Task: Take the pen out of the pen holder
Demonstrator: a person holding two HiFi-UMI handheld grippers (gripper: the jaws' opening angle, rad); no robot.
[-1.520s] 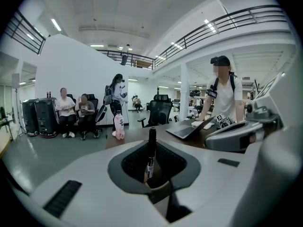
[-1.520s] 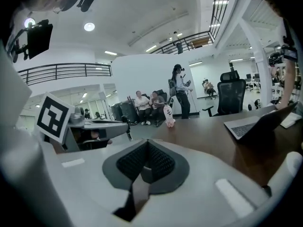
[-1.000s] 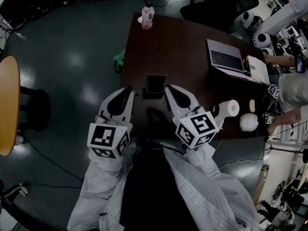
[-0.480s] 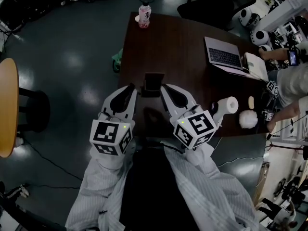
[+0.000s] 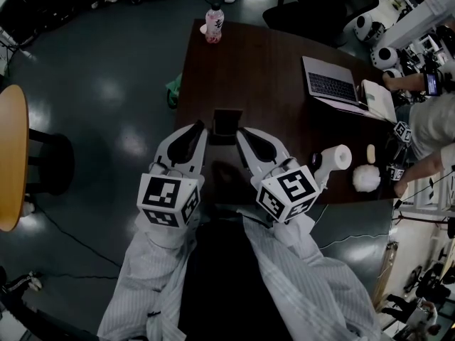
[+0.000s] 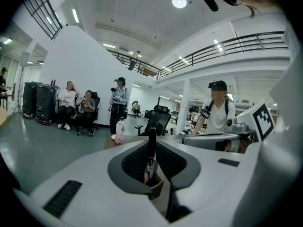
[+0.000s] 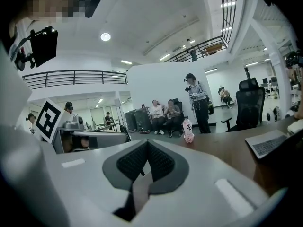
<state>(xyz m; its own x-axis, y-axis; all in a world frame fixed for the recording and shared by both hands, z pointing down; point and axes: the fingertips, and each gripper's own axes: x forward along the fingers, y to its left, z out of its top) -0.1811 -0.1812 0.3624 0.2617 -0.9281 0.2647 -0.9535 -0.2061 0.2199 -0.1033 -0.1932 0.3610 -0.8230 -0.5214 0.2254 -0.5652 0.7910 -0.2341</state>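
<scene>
A black pen holder (image 5: pixel 227 123) stands on the dark brown table (image 5: pixel 284 55) near its front edge. My left gripper (image 5: pixel 201 125) has its tips just left of the holder, and my right gripper (image 5: pixel 239 131) is at its near right corner. In the left gripper view a black pen (image 6: pixel 151 150) stands upright in the holder (image 6: pixel 155 186), seen through the narrow gap between the jaws; the pads do not press on it. The right gripper (image 7: pixel 147 143) also shows a narrow gap, with only table surface in it.
A pink drink bottle (image 5: pixel 215 21) stands at the table's far edge. A laptop (image 5: pixel 330 85), a paper roll (image 5: pixel 340 157) and a white fluffy ball (image 5: pixel 367 180) lie to the right, beside a person (image 5: pixel 426 126). An orange round table (image 5: pixel 11 155) is at the left.
Both grippers have edged slightly nearer the pen holder, the left one most. The jaws' gaps look the same.
</scene>
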